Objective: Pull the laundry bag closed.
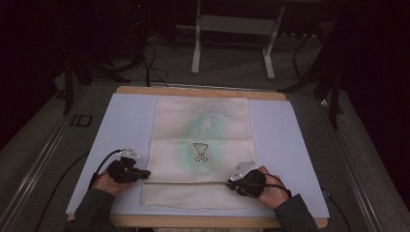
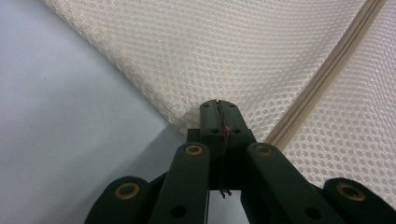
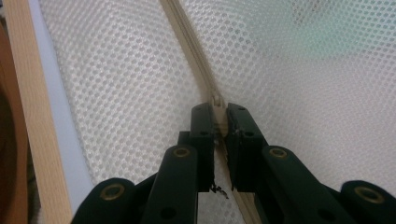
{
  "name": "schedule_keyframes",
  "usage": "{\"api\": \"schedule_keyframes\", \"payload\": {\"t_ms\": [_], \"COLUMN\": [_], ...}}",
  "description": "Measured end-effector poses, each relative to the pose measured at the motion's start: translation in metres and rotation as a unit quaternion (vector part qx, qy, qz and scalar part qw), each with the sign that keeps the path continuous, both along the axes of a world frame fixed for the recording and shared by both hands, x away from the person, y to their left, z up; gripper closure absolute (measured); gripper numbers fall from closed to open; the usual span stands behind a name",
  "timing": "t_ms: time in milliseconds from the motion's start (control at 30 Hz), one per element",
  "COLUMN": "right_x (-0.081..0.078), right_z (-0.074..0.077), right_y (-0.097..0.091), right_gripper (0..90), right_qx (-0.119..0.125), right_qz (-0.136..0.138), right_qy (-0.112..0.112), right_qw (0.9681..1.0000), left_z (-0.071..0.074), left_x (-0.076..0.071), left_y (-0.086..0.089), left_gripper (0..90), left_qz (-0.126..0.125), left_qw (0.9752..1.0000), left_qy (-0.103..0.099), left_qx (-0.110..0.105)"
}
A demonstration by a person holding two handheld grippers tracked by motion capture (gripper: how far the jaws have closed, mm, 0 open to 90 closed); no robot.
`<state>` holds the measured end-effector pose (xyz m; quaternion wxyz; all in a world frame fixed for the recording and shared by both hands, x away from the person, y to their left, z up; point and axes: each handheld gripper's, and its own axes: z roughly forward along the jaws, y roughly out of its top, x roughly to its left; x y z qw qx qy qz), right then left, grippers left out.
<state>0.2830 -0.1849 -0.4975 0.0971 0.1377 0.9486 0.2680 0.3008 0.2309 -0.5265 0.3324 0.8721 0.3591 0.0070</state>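
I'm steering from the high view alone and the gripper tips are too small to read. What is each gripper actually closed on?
Observer: The right gripper has its jaws shut on the zipper slider, seen in the right gripper view.
Operator: And the left one?
Observer: The left gripper is shut on the edge of the mesh bag, right at the fabric's border next to the blue mat.
Operator: Is the left one on the zipper too?
Observer: No. In the left gripper view the zipper runs past the jaws to their right, apart from them.
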Motion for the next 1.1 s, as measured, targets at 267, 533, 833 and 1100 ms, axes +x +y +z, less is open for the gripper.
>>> {"api": "schedule_keyframes", "payload": {"t_ms": [267,533,833,1100], "right_x": [0.000,0.001,0.000,0.000], "right_z": [0.001,0.001,0.001,0.000], "right_y": [-0.004,-0.013,-0.021,-0.026], "right_gripper": [82.3,82.3,82.2,82.3], "right_qx": [0.006,0.010,0.011,0.007], "right_qz": [0.003,0.004,-0.003,-0.010], "right_qy": [0.002,0.003,0.002,0.002], "right_qw": [1.0000,0.9999,0.9999,0.9999], "left_z": [0.000,0.000,0.000,0.000], "left_x": [0.000,0.000,0.000,0.000], "left_y": [0.000,0.000,0.000,0.000], "left_gripper": [90.0,90.0,90.0,90.0], "left_qz": [0.000,0.000,0.000,0.000], "left_qw": [1.0000,1.0000,1.0000,1.0000], "left_qy": [0.000,0.000,0.000,0.000], "left_qx": [-0.001,-0.001,-0.001,-0.001]}}
